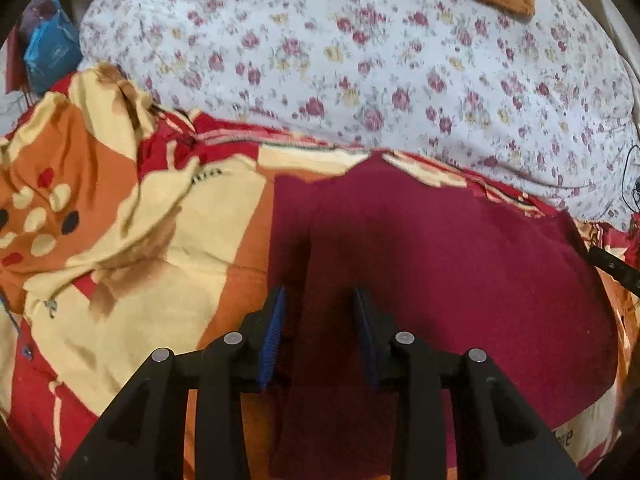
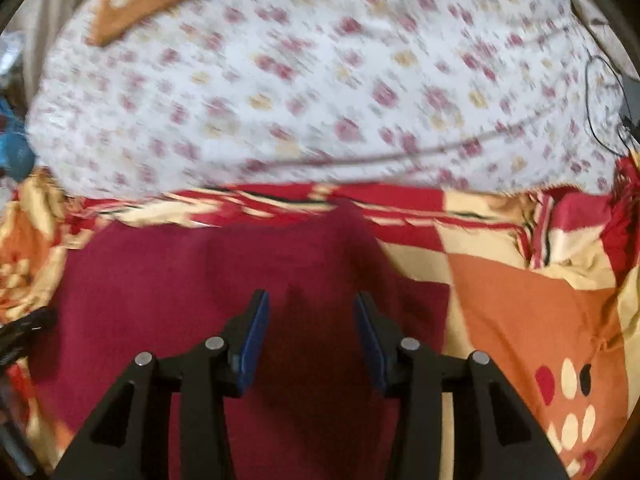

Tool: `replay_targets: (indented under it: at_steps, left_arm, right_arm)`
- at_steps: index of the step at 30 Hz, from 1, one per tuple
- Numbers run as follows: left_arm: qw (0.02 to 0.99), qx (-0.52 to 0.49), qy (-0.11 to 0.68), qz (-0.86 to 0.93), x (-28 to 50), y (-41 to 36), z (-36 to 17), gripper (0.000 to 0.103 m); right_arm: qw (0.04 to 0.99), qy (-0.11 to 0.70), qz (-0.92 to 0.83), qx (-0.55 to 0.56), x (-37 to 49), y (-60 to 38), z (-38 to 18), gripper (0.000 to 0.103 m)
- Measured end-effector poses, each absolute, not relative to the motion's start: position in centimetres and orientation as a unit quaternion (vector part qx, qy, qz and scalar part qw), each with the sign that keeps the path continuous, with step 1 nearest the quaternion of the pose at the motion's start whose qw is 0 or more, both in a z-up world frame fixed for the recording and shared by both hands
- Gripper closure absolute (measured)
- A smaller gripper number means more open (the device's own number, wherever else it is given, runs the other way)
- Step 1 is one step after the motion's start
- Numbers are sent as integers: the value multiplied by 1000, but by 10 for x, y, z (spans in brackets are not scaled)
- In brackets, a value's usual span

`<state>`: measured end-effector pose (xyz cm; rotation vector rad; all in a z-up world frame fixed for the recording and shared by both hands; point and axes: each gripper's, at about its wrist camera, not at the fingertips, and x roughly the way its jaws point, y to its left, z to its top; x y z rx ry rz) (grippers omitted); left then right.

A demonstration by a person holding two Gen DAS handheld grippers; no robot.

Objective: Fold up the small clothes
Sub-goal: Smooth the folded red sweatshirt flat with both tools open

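A dark maroon garment (image 1: 440, 264) lies flat on a patterned bedspread. In the left wrist view my left gripper (image 1: 320, 300) is open, its blue-padded fingers just above the garment's left part, near its left edge. In the right wrist view the same maroon garment (image 2: 168, 280) fills the lower left and middle. My right gripper (image 2: 312, 304) is open over its right part, near the right edge. Neither gripper holds cloth. The right wrist view is blurred by motion.
The bedspread (image 1: 140, 280) is orange, cream and red, rumpled at the left. A white floral quilt (image 1: 360, 60) lies behind the garment. A blue bag (image 1: 52, 52) sits at the far left. A black cable (image 2: 608, 92) runs at the far right.
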<state>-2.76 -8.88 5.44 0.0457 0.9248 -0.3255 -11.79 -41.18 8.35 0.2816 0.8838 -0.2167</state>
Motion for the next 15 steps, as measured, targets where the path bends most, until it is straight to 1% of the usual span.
replay_targets:
  at_steps: [2,7,12,15]
  left_arm:
    - [889,12,428,-165,-31,-89,63,80]
    - [887,11,424,-185,-30,-101,68,80]
    - [872,15,452,-187,-21,-107,51,80]
    - [872,28,452,-185,-21,-112,46,80]
  right_arm:
    - [894,424,-70,129,-115,-392,93,54]
    - [894,430,-10,125,-91,-348,93,54]
    - [889,443,-11,115,-63,-327,72,54]
    - [877,470,-22,100,-49,-321,51,54]
